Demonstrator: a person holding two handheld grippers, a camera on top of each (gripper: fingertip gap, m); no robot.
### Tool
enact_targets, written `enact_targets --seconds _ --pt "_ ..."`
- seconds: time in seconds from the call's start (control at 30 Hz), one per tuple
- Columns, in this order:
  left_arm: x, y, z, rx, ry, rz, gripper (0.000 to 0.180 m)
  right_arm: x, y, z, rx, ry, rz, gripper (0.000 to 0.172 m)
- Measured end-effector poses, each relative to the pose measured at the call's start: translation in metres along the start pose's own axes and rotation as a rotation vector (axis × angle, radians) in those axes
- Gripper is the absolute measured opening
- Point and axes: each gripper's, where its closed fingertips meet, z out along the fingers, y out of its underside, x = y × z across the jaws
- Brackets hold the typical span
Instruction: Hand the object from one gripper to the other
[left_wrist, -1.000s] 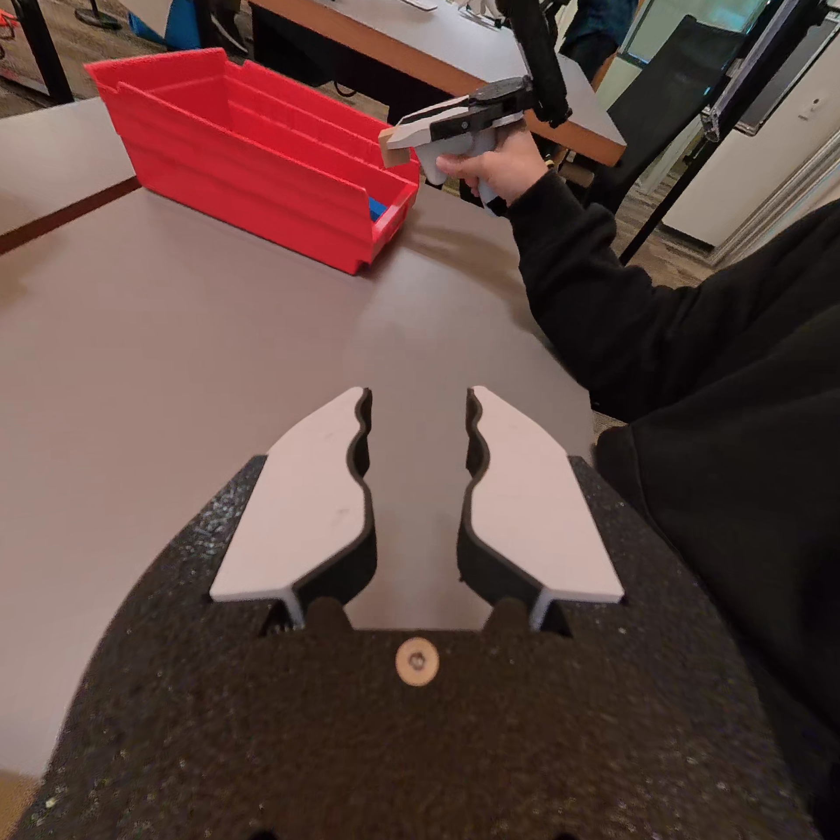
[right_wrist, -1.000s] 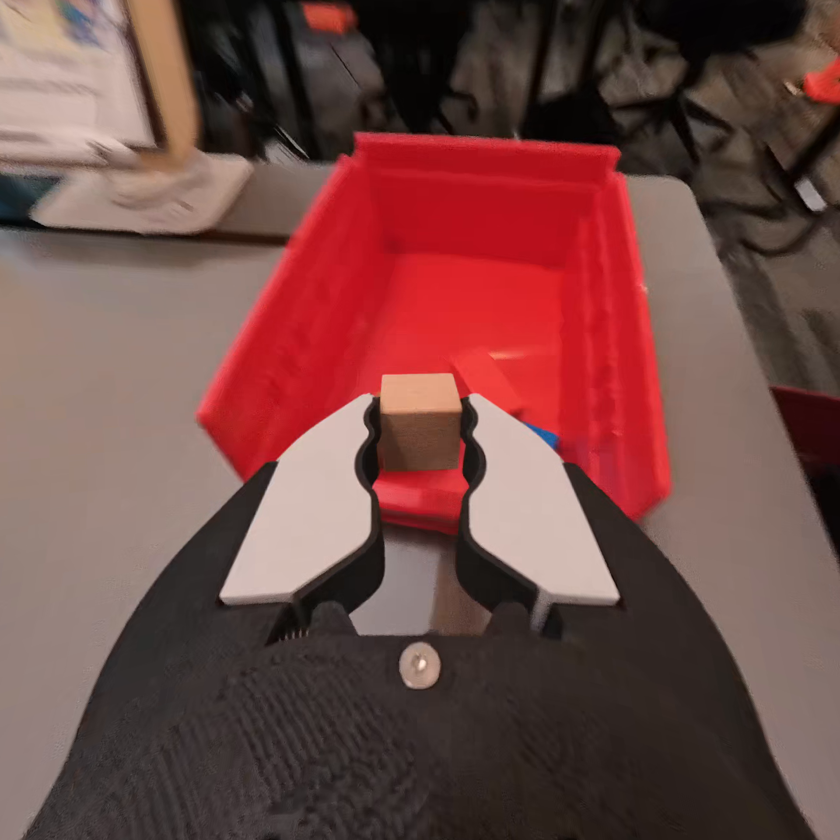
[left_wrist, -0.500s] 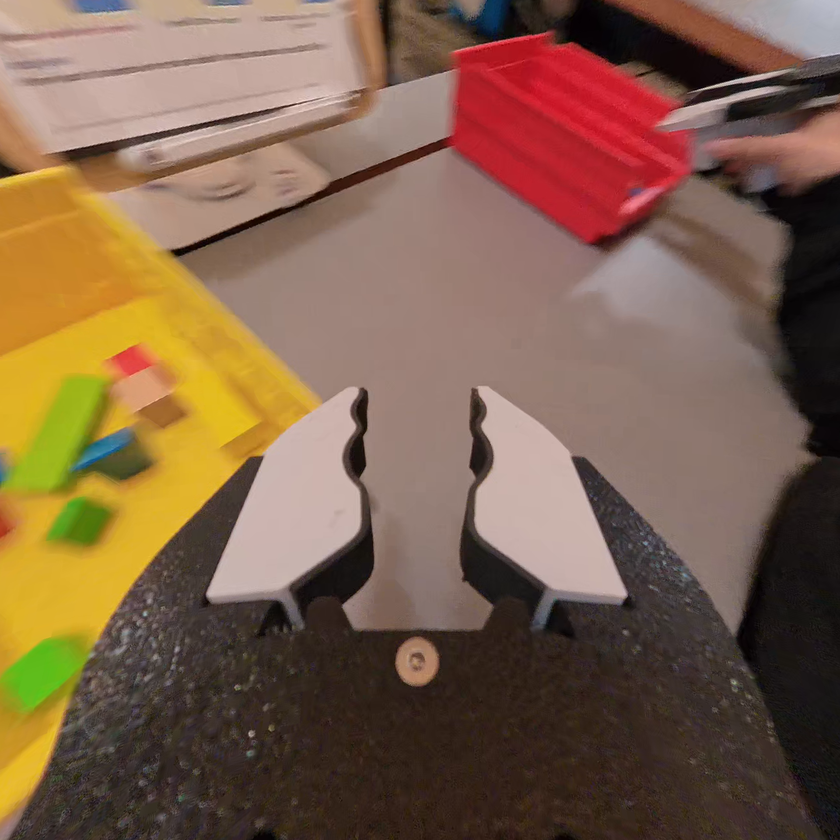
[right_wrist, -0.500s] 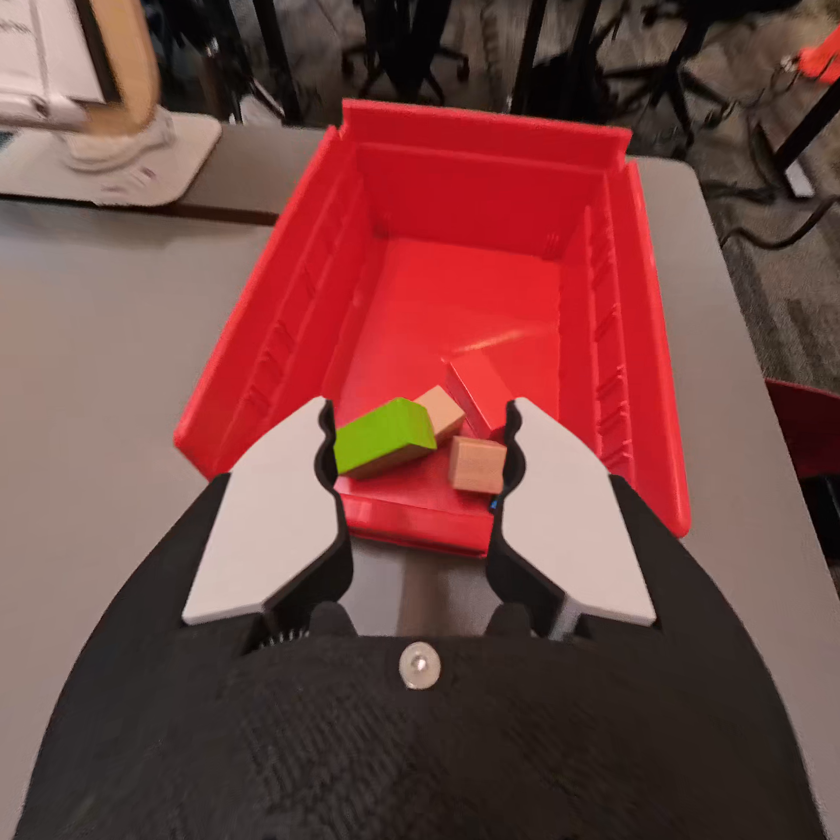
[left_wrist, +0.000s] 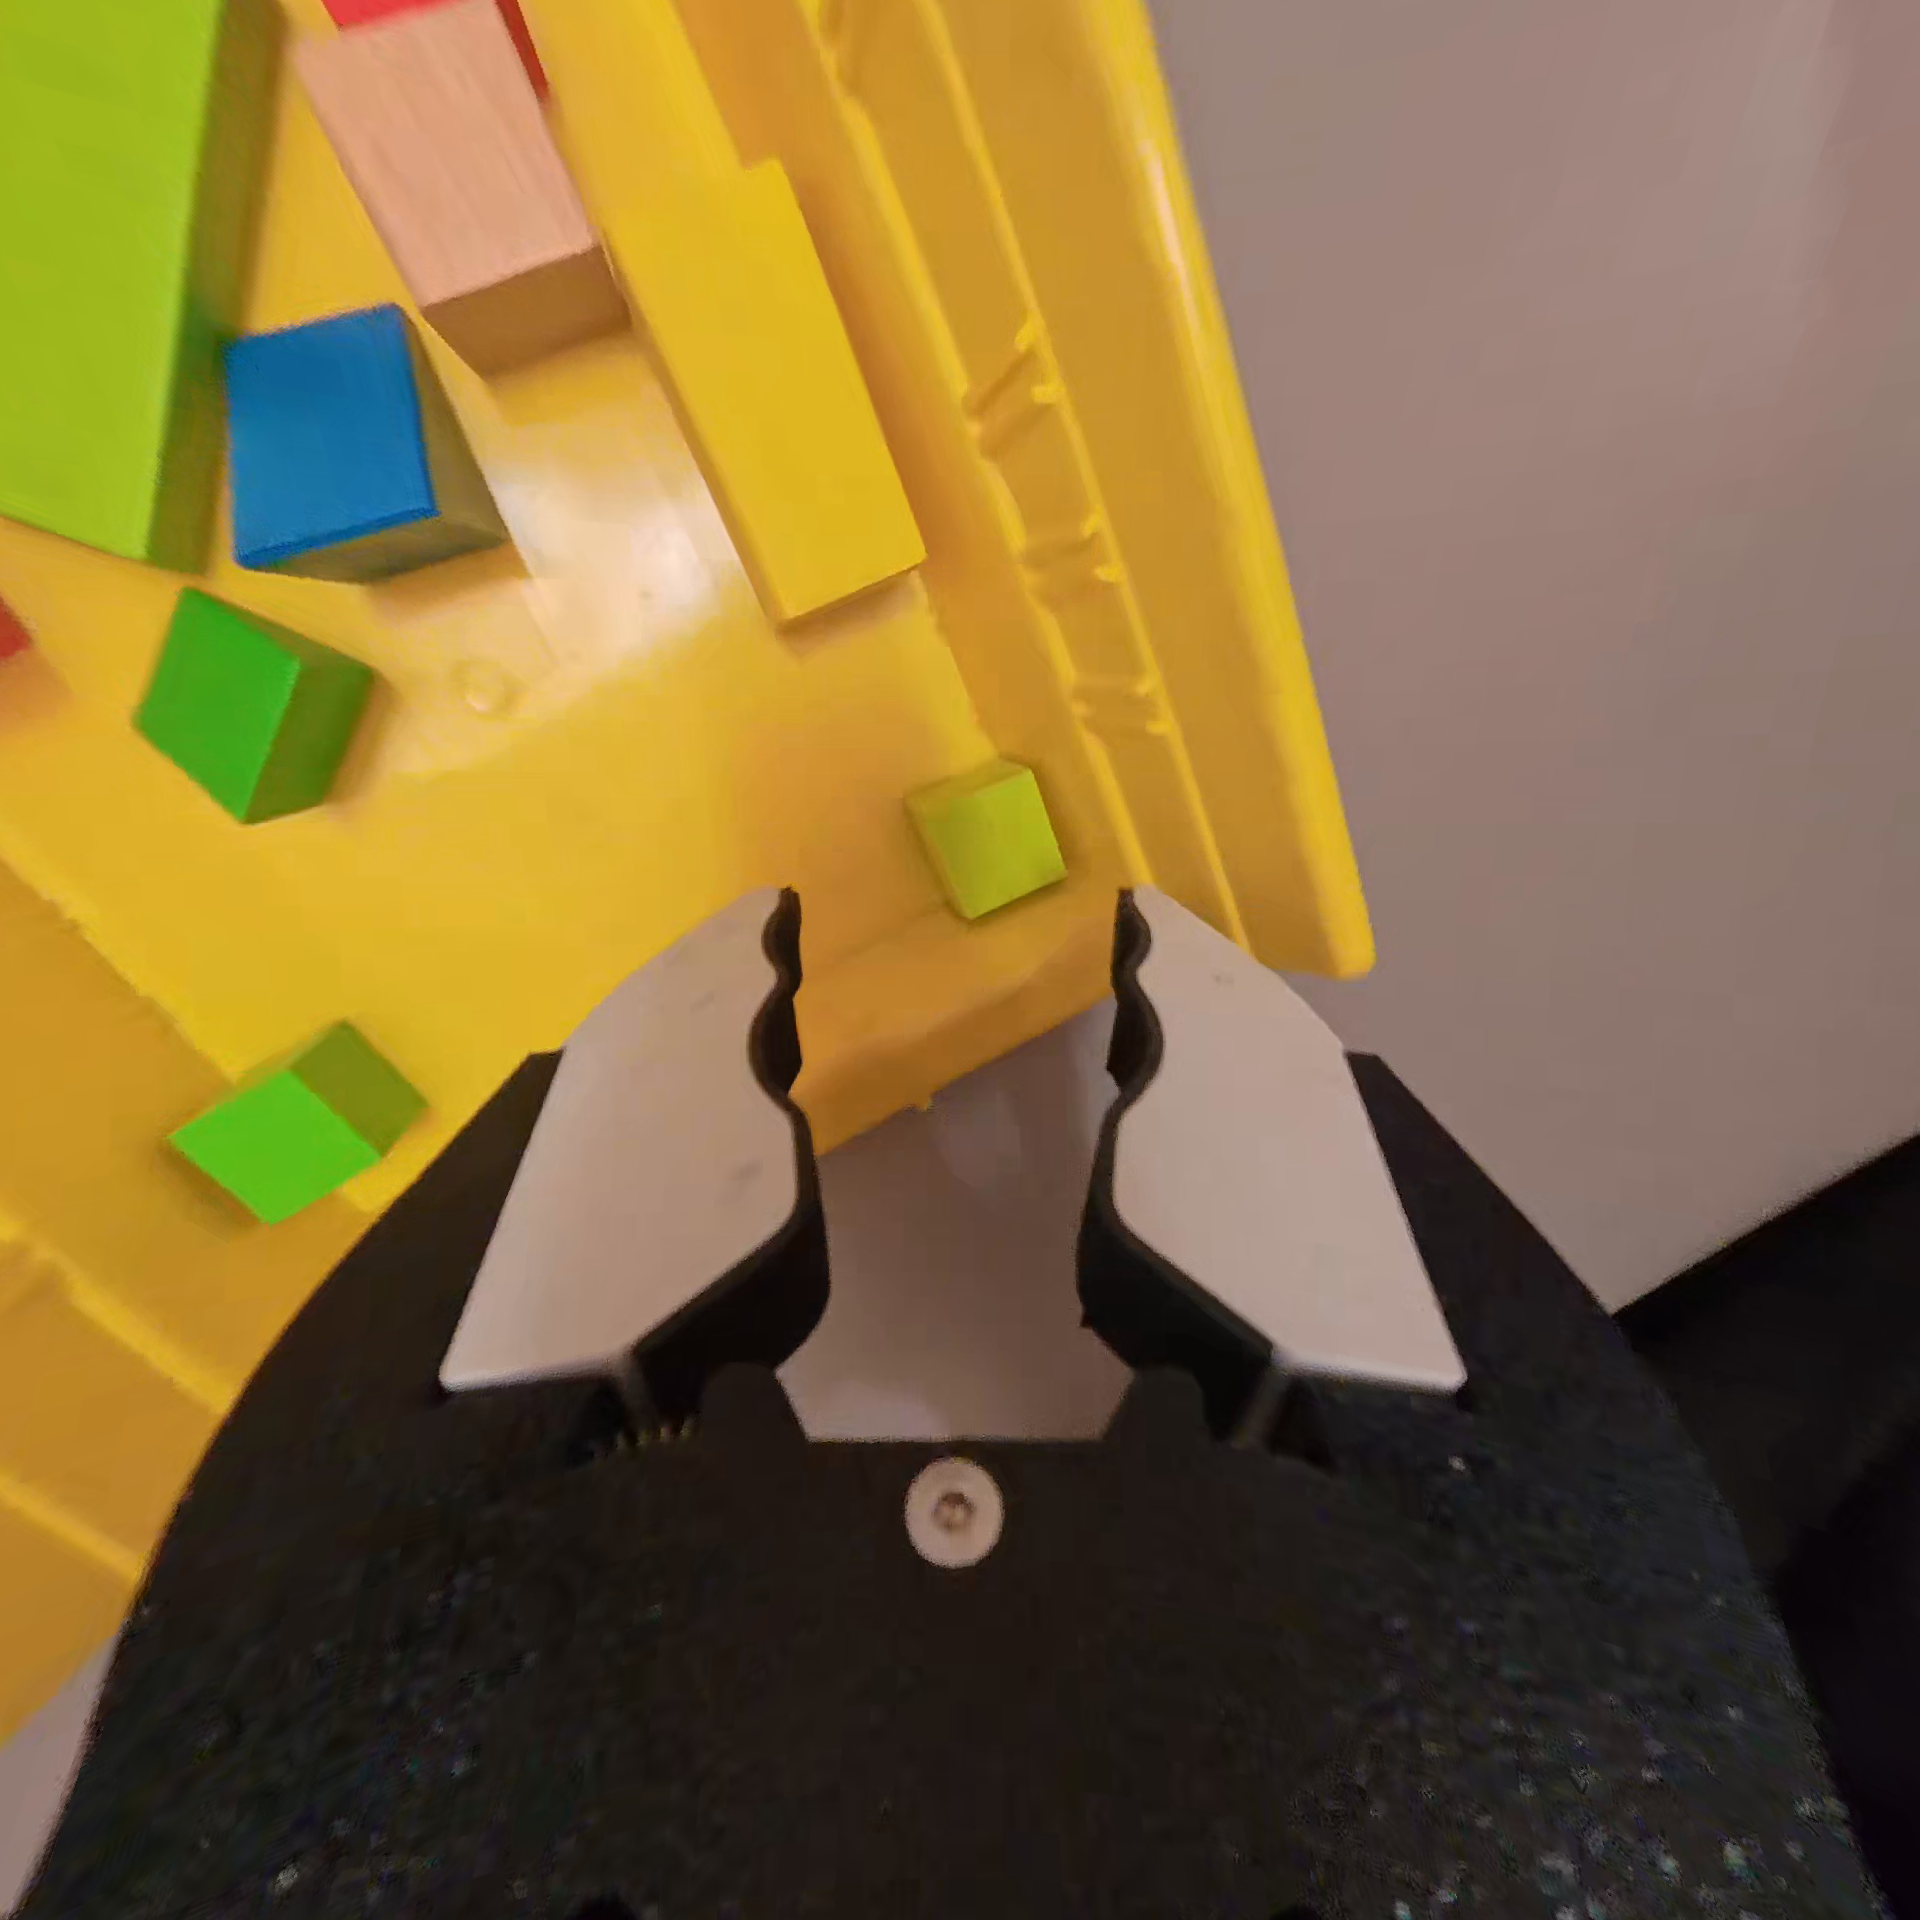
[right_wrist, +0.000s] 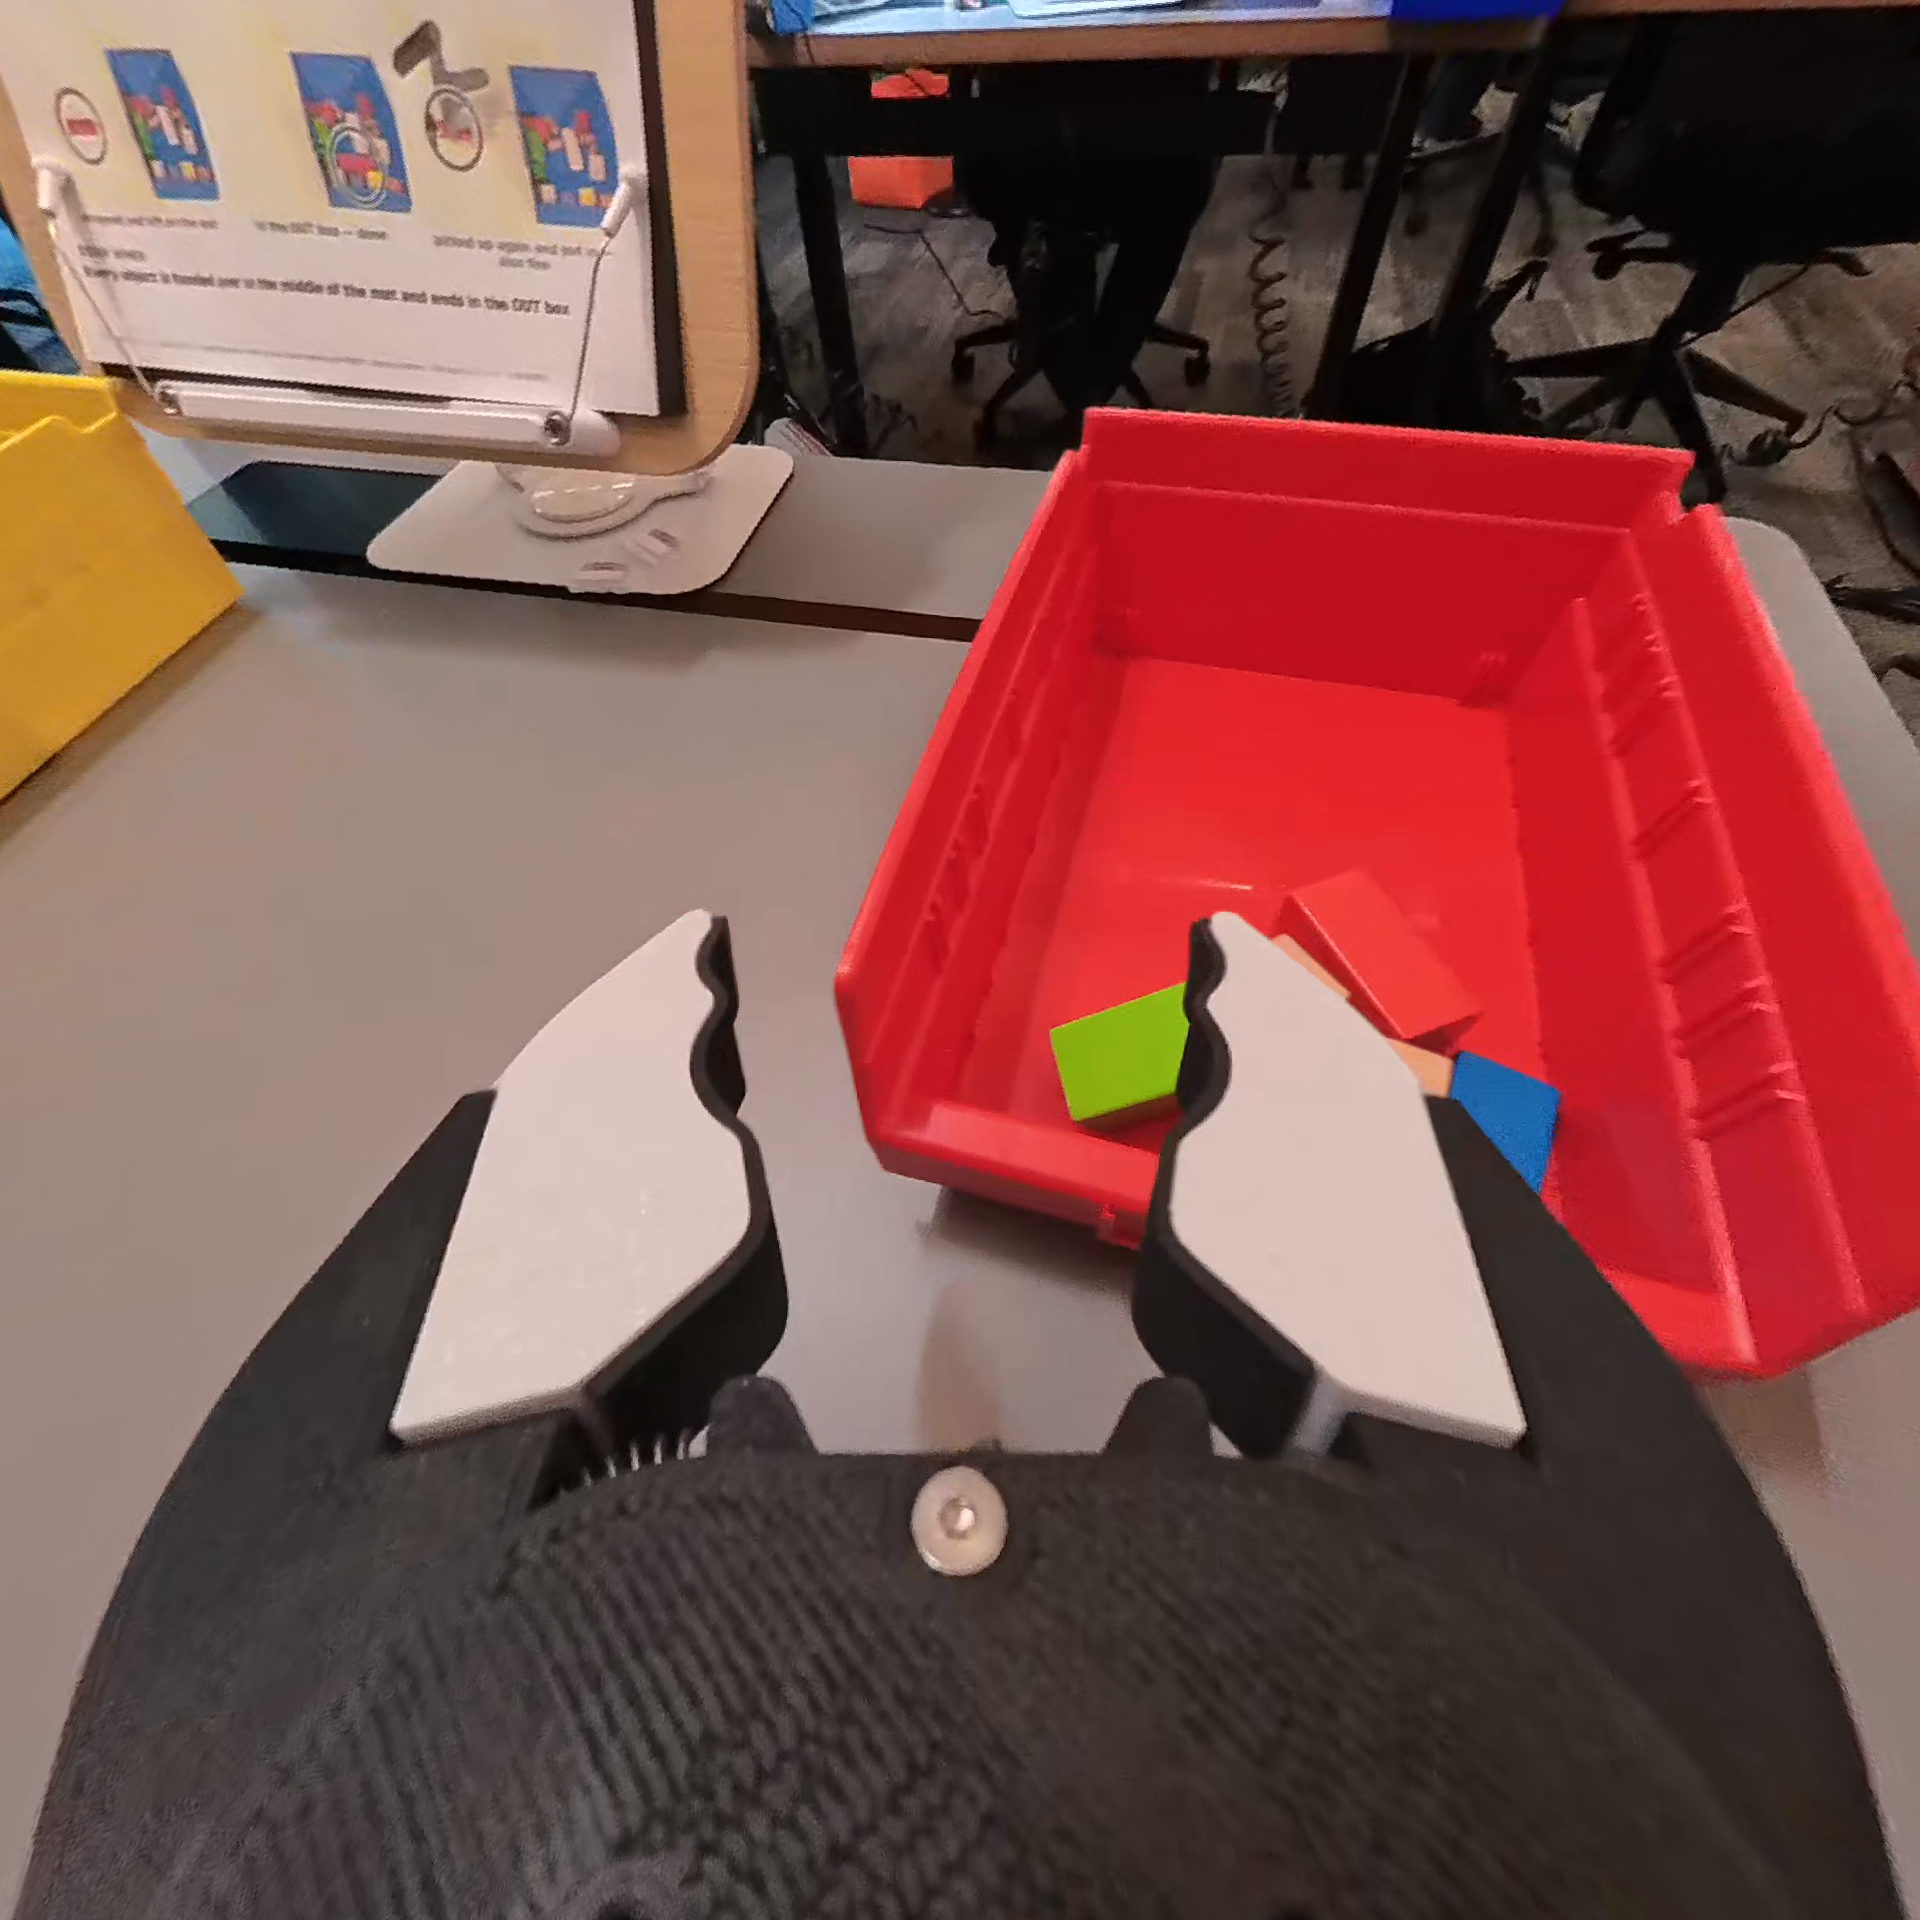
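Observation:
My left gripper (left_wrist: 954, 914) is open and empty, over the near right corner of the yellow bin (left_wrist: 1226, 582). A small lime cube (left_wrist: 987, 836) lies in the bin just beyond its fingertips. Further in lie a blue block (left_wrist: 327, 436), green blocks (left_wrist: 249, 701), a tan block (left_wrist: 457, 177) and a yellow bar (left_wrist: 758, 384). My right gripper (right_wrist: 954, 935) is open and empty above the grey table (right_wrist: 416, 831), left of the red bin (right_wrist: 1683, 831). That bin holds a green block (right_wrist: 1117, 1049), a red block (right_wrist: 1371, 961), a blue block (right_wrist: 1507, 1117) and a tan block, partly hidden by my right finger (right_wrist: 1309, 1143).
A stand with an instruction sheet (right_wrist: 353, 208) sits at the table's back. The yellow bin's corner (right_wrist: 94, 582) shows at the left in the right wrist view. Chairs and table legs stand beyond the far edge. The table's near edge (left_wrist: 1766, 1216) shows at right in the left wrist view.
My right gripper opened and dropped the tan cube into the red bin, then drew back to the left. My left gripper swung left to the yellow bin and opened wider.

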Motion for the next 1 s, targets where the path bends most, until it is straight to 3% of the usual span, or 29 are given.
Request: enact_targets --seconds 0.03,0.43,0.6,0.73,1.0 --pt "0.001 0.000 0.005 -0.039 0.012 -0.021 0.056 -0.002 0.001 0.000 -0.001 -0.003 -0.003 0.084" --pt "0.000 0.005 0.034 -0.293 0.149 -0.186 0.044 -0.003 0.000 0.001 0.010 -0.026 0.010 0.085" --pt "-0.003 0.003 0.040 -0.318 0.132 -0.228 0.041 -0.001 0.003 0.003 0.010 -0.033 0.016 0.086" --pt "0.004 0.001 0.040 -0.333 0.151 -0.200 0.023 0.001 -0.002 0.001 0.032 -0.038 0.024 0.086" --pt "-0.003 -0.002 0.034 -0.315 0.105 -0.162 0.015 0.001 -0.004 -0.002 0.044 -0.049 0.025 0.086"
